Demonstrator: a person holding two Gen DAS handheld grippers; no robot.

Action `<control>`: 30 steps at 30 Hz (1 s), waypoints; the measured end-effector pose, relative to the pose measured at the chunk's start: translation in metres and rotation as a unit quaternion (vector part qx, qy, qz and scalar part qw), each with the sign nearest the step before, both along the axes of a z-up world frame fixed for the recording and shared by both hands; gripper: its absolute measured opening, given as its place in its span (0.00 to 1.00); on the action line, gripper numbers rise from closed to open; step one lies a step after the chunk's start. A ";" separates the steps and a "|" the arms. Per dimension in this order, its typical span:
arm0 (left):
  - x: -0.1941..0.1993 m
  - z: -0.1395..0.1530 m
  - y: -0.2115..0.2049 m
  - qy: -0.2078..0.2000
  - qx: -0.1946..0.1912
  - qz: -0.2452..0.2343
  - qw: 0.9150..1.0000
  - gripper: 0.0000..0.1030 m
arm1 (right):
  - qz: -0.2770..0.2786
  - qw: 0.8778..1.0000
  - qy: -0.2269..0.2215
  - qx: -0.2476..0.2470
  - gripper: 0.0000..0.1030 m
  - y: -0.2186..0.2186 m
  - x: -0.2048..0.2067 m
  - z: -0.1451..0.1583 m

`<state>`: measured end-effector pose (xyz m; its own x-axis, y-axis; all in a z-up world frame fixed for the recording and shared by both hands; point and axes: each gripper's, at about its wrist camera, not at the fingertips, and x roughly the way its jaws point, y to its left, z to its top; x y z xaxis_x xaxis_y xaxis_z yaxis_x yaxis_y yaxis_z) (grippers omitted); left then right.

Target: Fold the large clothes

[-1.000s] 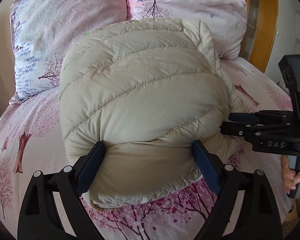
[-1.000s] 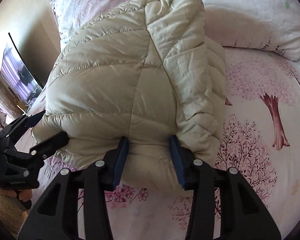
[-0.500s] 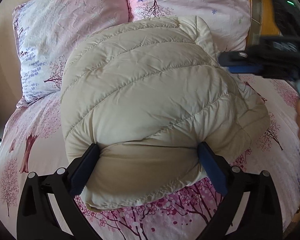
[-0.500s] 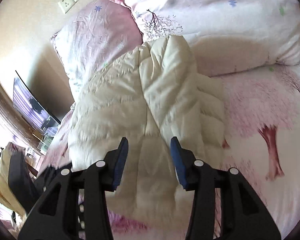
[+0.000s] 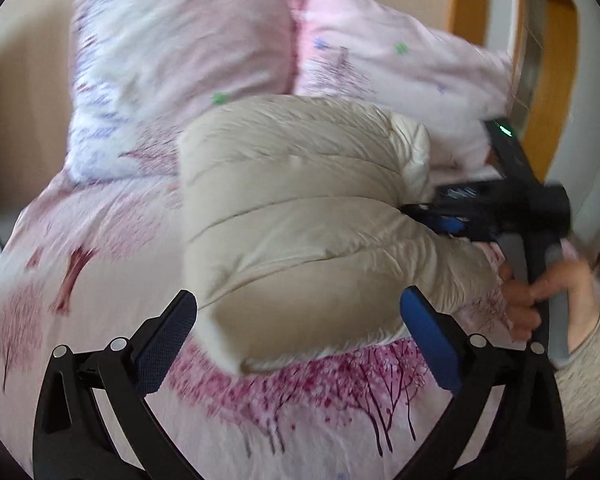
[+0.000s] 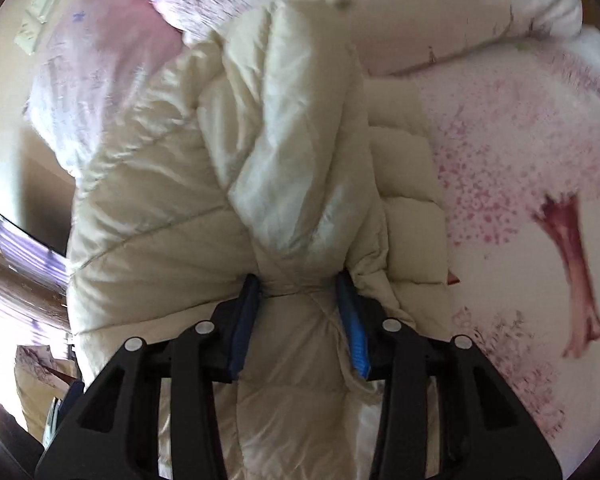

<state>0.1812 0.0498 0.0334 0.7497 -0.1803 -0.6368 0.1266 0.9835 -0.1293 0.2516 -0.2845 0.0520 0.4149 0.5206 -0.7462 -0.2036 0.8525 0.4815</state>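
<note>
Where the bed (image 5: 112, 248) meets its two pink pillows (image 5: 188, 44), a cream quilted jacket (image 5: 300, 216) lies folded into a thick bundle, its far edge just short of the pillows and its near edge on the bedcover's dark pink tree print.

The left gripper (image 5: 298, 330) hangs above the near end of the bundle with its fingers (image 5: 164, 336) spread as wide as they go. They have just been opening. The jacket's rounded near edge sits between them, but neither blue pad presses on it; the left pad stands clear of the fabric and the right pad is just beside it.

The right gripper (image 6: 300, 316) is at the jacket's right side, held by a hand (image 5: 540, 292) that shows in the left wrist view. Its fingers (image 6: 354, 324) have also just been opening. A raised ridge of padded fabric runs between them, and both pads still lie against its sides, the cloth bunching in creases at each one. Whether they truly squeeze it or only touch it is hard to tell.

Both views are blurred, the left wrist view more so.
</note>
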 end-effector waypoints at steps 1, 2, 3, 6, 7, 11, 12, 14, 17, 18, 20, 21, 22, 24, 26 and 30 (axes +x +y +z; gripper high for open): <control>-0.004 0.002 0.005 0.001 -0.007 0.010 1.000 0.99 | 0.003 1.000 -0.016 0.000 0.65 -0.002 -0.010 0.007; -0.010 0.003 0.014 -0.001 -0.018 0.023 1.000 0.99 | 0.003 0.999 -0.035 -0.004 0.70 -0.004 -0.022 0.016; -0.013 0.004 0.018 -0.003 -0.024 0.031 0.999 0.99 | 0.002 0.999 -0.050 -0.010 0.76 -0.005 -0.031 0.022; -0.021 0.002 0.028 0.009 -0.022 0.058 0.998 0.99 | -0.001 0.994 -0.103 -0.042 0.90 -0.009 -0.063 0.041; -0.024 0.001 0.028 0.011 -0.018 0.063 0.998 0.99 | -0.003 0.991 -0.120 -0.056 0.94 -0.009 -0.075 0.048; -0.032 -0.001 0.025 0.024 0.006 0.076 0.997 0.99 | -0.019 0.975 -0.181 -0.124 0.98 -0.011 -0.117 0.062; -0.033 -0.003 0.022 0.032 0.017 0.081 0.996 0.99 | -0.022 0.972 -0.192 -0.135 0.98 -0.011 -0.119 0.065; -0.036 -0.005 0.018 0.044 0.029 0.085 0.995 0.99 | -0.029 0.966 -0.208 -0.152 0.98 -0.013 -0.132 0.071; -0.040 -0.009 0.013 0.050 0.024 0.080 0.995 0.99 | -0.023 0.968 -0.200 -0.153 0.98 -0.017 -0.152 0.069; -0.041 -0.010 0.012 0.053 0.024 0.077 0.995 0.99 | -0.020 0.969 -0.194 -0.153 0.98 -0.018 -0.156 0.064; -0.042 -0.012 0.009 0.060 0.027 0.077 0.995 0.99 | -0.010 0.972 -0.178 -0.155 0.98 -0.016 -0.159 0.058; -0.042 -0.013 0.007 0.066 0.031 0.078 0.994 0.99 | -0.006 0.972 -0.174 -0.155 0.98 -0.013 -0.158 0.055; -0.041 -0.014 0.006 0.073 0.036 0.080 0.994 0.99 | -0.002 0.973 -0.170 -0.156 0.98 -0.012 -0.160 0.052; -0.041 -0.015 0.005 0.080 0.042 0.083 0.992 0.99 | 0.005 0.973 -0.163 -0.162 0.98 -0.008 -0.165 0.047; -0.041 -0.016 0.005 0.083 0.042 0.085 0.992 0.99 | 0.010 0.974 -0.153 -0.164 0.98 -0.005 -0.168 0.044; -0.039 -0.019 0.004 0.099 0.041 0.084 0.991 0.99 | 0.019 0.977 -0.134 -0.165 0.98 -0.002 -0.171 0.036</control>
<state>0.1418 0.0538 0.0146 0.6233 -0.0060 -0.7820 -0.0591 0.9967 -0.0548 0.0805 -0.2865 0.0880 0.6034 0.2891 -0.7432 -0.3189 0.9417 0.1074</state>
